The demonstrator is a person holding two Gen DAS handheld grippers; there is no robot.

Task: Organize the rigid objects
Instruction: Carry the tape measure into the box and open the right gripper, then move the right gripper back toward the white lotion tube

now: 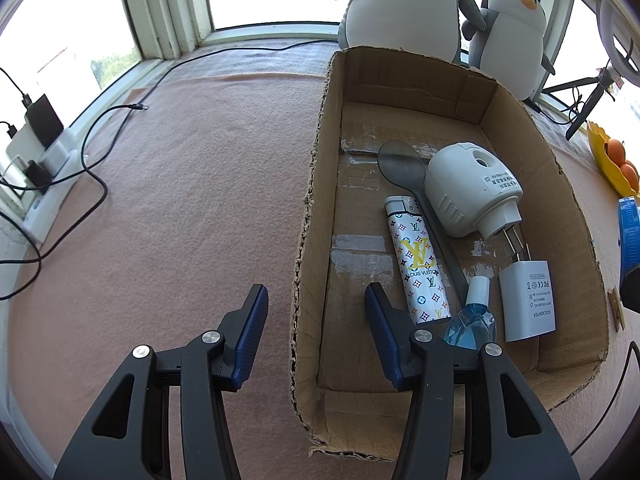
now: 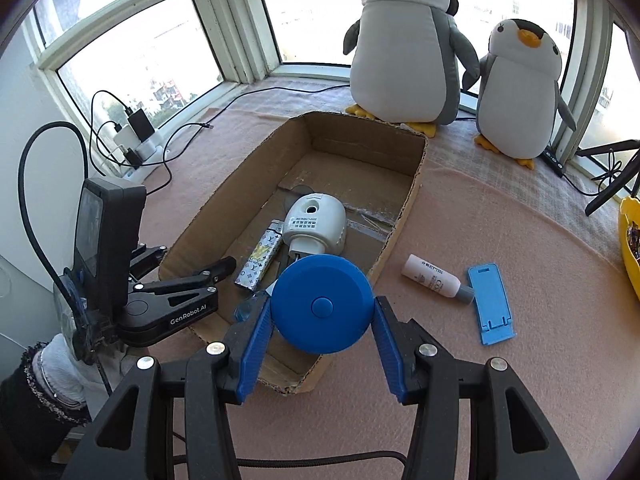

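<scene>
- The right hand-held gripper (image 2: 322, 312) is clamped on a round blue tape-measure case (image 2: 320, 303), its blue pads pressing the case's left and right edges.
- The case hangs above the near end of the cardboard box (image 2: 208, 216), at 6 o'clock in the right wrist view.
- The left hand-held gripper (image 1: 316, 300) holds nothing; its jaws straddle the box's left wall without touching it, one finger outside and one inside.
- In the left wrist view the box fills the 3 o'clock side, on the pink cloth of the table (image 1: 180, 200).
- Inside lie a white plug-in device (image 1: 464, 188), a grey spoon (image 1: 404, 168) partly under it, a patterned lighter (image 1: 418, 268), a small blue bottle (image 1: 472, 320) and a white charger (image 1: 528, 300).
- Outside the box, at 4 o'clock in the right wrist view, a white tube (image 2: 434, 278) touches a light blue phone stand (image 2: 490, 304).
- Two plush penguins (image 2: 404, 40) stand at 12 o'clock by the window.
</scene>
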